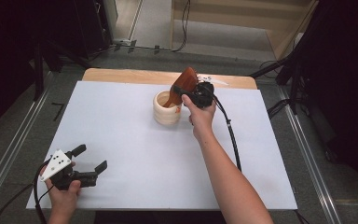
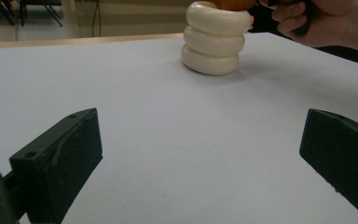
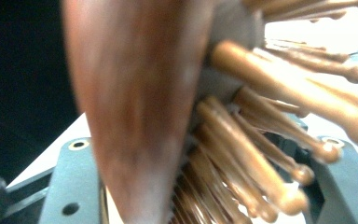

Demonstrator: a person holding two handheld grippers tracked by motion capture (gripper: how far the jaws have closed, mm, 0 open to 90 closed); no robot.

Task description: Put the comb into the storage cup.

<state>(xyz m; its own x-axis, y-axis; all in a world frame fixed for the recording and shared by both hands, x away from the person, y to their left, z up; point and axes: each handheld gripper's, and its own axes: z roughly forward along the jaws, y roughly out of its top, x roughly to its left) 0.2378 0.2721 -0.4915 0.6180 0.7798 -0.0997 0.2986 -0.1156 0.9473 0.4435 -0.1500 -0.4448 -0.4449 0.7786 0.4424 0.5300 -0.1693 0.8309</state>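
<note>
A wooden hairbrush stands handle-down in a cream ringed cup at the back middle of the table, leaning right. My right gripper is at the brush head, which lies between its jaws. In the right gripper view the brush's red-brown back and its pins sit between the jaws of my right gripper, which stand apart and do not seem to press on it. My left gripper rests near the front left corner, open and empty, facing the cup.
A white sheet covers the table, with a wooden strip bare along the far edge. A black cable trails from the right gripper across the sheet. Dark stands and cables ring the table on the floor.
</note>
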